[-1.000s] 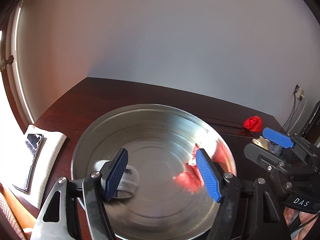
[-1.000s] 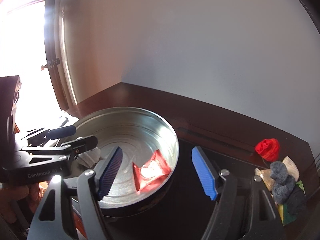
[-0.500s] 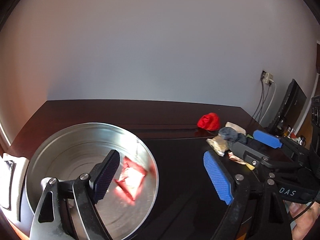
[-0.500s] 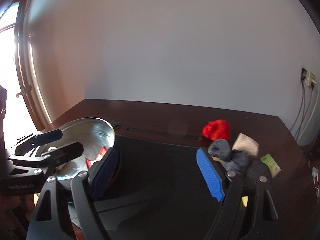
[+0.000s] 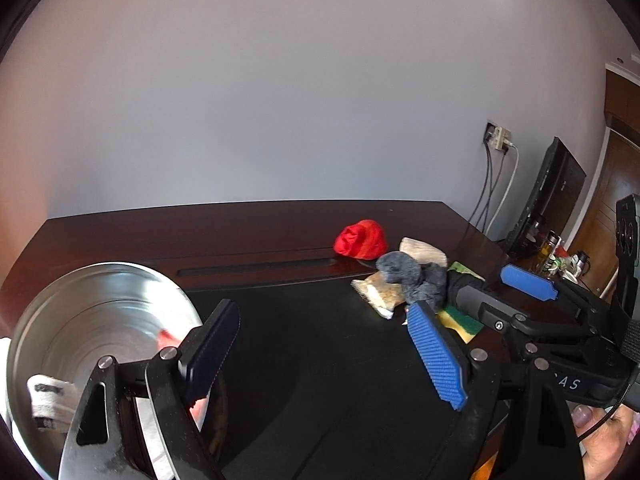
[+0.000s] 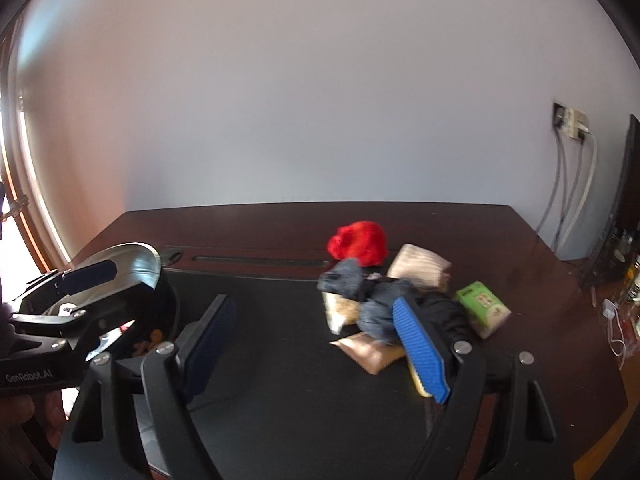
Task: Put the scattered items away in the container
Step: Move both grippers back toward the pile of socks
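Both tools gape wide, holding nothing: left tool (image 5: 324,350), right tool (image 6: 316,344). One metal tin (image 5: 80,304) holds two packets. Right of the tin on the worktop (image 6: 280,360): one red cloth (image 6: 358,245), one grey sock (image 6: 360,288), one green packet (image 6: 484,306).

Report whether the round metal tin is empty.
Not empty: the round metal tin holds a white printed packet and something red, blurred.
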Tool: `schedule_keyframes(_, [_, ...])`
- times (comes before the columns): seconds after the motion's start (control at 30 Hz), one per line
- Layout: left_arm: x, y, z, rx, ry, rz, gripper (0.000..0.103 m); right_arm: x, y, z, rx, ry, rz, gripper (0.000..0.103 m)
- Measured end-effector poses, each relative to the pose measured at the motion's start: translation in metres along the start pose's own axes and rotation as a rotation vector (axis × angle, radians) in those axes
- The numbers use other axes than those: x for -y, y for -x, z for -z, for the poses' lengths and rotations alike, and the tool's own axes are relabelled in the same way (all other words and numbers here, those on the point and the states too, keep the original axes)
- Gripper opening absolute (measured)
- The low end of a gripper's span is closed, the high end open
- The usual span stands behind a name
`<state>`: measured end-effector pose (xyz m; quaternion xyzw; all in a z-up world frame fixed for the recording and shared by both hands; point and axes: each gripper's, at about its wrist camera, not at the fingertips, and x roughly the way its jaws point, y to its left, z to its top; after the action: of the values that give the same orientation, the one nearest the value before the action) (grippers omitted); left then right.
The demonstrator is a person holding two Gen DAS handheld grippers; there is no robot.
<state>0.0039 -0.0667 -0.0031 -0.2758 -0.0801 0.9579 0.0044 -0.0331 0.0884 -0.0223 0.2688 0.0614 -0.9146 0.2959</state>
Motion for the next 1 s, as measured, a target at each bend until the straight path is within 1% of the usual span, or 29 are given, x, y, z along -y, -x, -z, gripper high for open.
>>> schedule_keyframes(0.17, [0.022, -0.02, -0.001, -0.027, -0.031, 0.018, 0.088, 0.032, 0.002, 0.006, 0.003, -0.043, 0.065, 0.087])
schedule_keyframes(0.3, [0.036, -0.039, -0.002, -0.05, -0.049, 0.031, 0.088, 0.057, -0.003, 0.01, -0.016, -0.091, 0.097, 0.087])
schedule_keyframes(0.47, [0.05, -0.063, -0.002, -0.078, -0.068, 0.044, 0.088, 0.075, -0.005, 0.014, -0.025, -0.109, 0.12, 0.087])
schedule_keyframes(0.53, [0.056, -0.073, -0.003, -0.089, -0.075, 0.049, 0.088, 0.081, -0.008, 0.016, -0.035, -0.115, 0.13, 0.089])
schedule_keyframes(0.63, [0.064, -0.087, -0.003, -0.106, -0.087, 0.057, 0.088, 0.089, -0.012, 0.02, -0.054, -0.124, 0.142, 0.09])
schedule_keyframes(0.73, [0.069, -0.108, -0.003, -0.133, -0.074, 0.067, 0.088, 0.096, -0.016, 0.024, -0.067, -0.133, 0.15, 0.09])
schedule_keyframes(0.83, [0.072, -0.124, -0.003, -0.155, -0.036, 0.11, 0.088, 0.101, -0.021, 0.026, -0.074, -0.134, 0.154, 0.09])
schedule_keyframes(1.0, [0.077, -0.151, -0.002, -0.195, -0.015, 0.131, 0.088, 0.11, -0.027, 0.026, -0.081, -0.135, 0.158, 0.09])
